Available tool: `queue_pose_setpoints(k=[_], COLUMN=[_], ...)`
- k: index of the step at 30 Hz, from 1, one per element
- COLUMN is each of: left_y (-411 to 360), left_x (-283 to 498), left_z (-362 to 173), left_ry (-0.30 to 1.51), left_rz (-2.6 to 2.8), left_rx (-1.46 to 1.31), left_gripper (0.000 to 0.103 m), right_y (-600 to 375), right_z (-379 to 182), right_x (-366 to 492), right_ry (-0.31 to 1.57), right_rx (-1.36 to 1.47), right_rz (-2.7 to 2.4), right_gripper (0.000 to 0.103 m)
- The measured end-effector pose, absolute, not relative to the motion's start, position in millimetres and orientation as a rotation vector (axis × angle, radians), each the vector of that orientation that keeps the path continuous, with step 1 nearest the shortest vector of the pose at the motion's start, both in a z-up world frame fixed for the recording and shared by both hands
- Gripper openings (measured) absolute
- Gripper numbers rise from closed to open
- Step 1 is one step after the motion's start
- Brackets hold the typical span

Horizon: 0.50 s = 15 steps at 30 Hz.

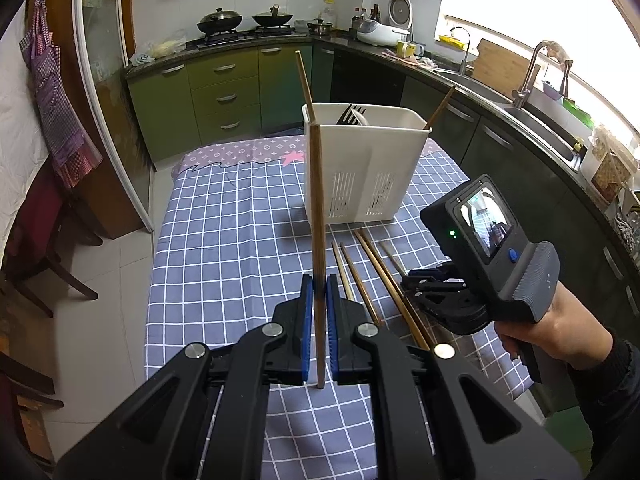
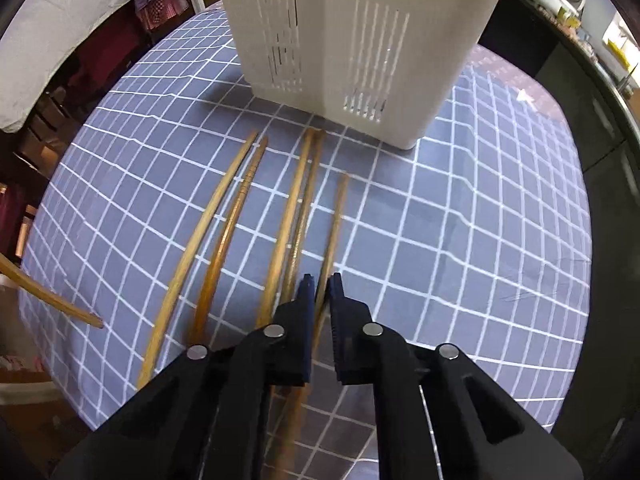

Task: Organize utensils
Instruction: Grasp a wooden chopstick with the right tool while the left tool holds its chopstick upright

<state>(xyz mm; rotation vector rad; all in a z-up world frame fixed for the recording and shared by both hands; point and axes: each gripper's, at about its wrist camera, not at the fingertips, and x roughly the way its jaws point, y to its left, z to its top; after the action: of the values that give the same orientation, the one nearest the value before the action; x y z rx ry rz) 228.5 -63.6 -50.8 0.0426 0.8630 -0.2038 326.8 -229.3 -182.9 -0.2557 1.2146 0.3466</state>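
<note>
One chopstick (image 1: pixel 318 216) stands upright, pinched between the blue pads of the left gripper (image 1: pixel 319 298), raised above the checked tablecloth (image 1: pixel 224 248). At 12 o'clock stands the white utensil holder (image 1: pixel 362 164). At 3 o'clock, the right gripper (image 2: pixel 319 286) points down at the loose chopsticks (image 2: pixel 224 236), jaws narrowly parted astride the rightmost chopstick (image 2: pixel 336 220); whether they grip it cannot be told.

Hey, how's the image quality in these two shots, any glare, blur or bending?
Left wrist view: window blown out white, cabinets bowed by fisheye. Right wrist view: dimmer, chopsticks on the cloth curve strongly, holder casts a soft shadow, slight blur near the right claw.
</note>
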Motion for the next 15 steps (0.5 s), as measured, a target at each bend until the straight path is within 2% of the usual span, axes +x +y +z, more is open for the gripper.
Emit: queue_pose_setpoints(k=[4, 11, 15], left_y=[-63, -59, -58], left_x=[228, 226, 227], left_z=[-51, -52, -51], left_ry=[0.863, 0.863, 0.862], left_rz=[-0.201, -0.201, -0.200], left_rx=[0.042, 0.039, 0.041], left_gripper=[0.007, 0.007, 0.007], right_y=[-241, -281, -296], right_z=[-159, -79, -60], right_x=[318, 275, 248], right_ry=[1.150, 0.920, 0.839], right_rx=[-0.190, -0.052, -0.028], right_rz=[0.363, 0.398, 0.395], right_gripper=[0.007, 0.007, 0.007])
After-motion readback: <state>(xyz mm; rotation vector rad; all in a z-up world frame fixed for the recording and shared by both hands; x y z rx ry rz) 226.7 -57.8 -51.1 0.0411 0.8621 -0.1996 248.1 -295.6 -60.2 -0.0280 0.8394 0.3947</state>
